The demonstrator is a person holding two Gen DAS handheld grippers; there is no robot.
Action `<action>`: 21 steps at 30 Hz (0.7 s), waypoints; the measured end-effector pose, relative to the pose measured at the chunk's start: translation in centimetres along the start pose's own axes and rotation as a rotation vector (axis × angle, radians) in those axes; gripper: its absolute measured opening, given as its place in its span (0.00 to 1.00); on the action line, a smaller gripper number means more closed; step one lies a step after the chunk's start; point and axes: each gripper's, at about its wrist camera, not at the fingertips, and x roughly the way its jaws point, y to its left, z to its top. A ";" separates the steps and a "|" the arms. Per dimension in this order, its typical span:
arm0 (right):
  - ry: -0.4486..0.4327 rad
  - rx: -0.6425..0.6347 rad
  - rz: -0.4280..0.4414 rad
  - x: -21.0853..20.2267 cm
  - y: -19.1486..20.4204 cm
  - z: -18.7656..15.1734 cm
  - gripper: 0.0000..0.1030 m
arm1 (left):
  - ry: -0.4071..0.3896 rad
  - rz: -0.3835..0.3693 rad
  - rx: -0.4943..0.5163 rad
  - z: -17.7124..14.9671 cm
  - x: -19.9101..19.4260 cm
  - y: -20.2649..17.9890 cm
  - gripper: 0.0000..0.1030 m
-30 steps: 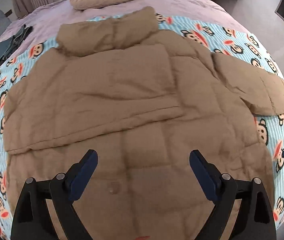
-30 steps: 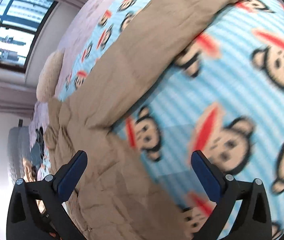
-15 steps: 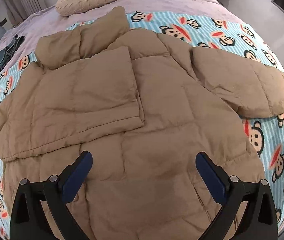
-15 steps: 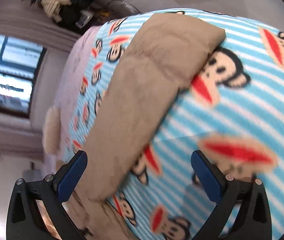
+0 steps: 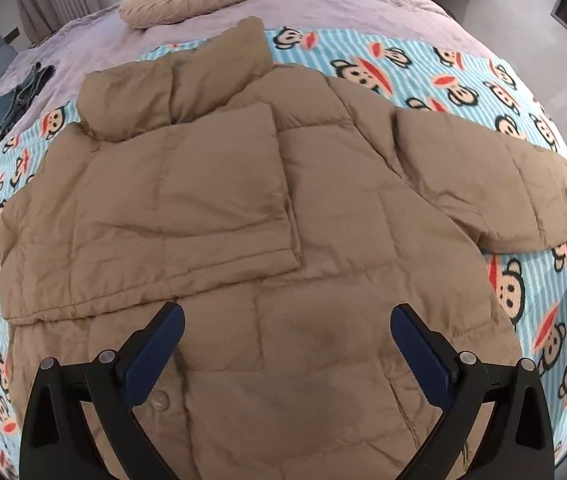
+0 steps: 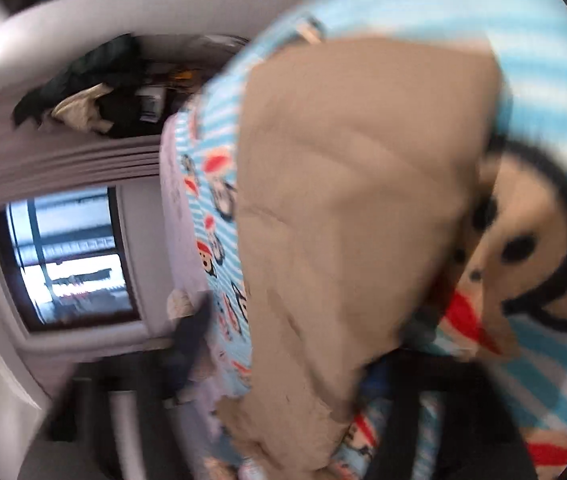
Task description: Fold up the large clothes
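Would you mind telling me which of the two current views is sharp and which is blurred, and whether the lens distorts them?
Left wrist view: sharp and evenly lit, the tan jacket and left gripper crisp, though the fisheye bulges the monkey-print blanket and darkens the corners. Right wrist view: heavy motion blur smears the jacket sleeve and the bright window; its own jaws are indistinct.

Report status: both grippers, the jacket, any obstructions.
Left gripper open, above the jacket hem, holding nothing. Right gripper at the outstretched sleeve cuff; view blurred, jaws can't be judged. One sleeve folded across the body, other not yet. No obstruction visible.
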 end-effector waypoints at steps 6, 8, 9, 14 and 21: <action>0.053 -0.087 0.102 2.0 2.7 -1.9 0.08 | -0.023 0.086 -0.012 0.7 -0.8 2.4 1.00; 0.087 -0.176 0.125 2.6 5.0 -3.4 0.08 | -0.025 0.142 0.003 0.8 -0.9 3.3 1.00; 0.112 -0.220 0.140 3.2 6.3 -4.4 0.08 | -0.027 0.163 0.005 0.9 -1.0 3.8 1.00; 0.233 -0.410 0.162 6.2 12.2 -10.8 0.08 | -0.034 0.157 -0.044 0.9 -1.3 7.0 1.00; 0.388 -0.747 0.087 13.2 18.7 -25.1 0.08 | -0.066 0.135 -0.118 -0.6 -2.2 13.0 1.00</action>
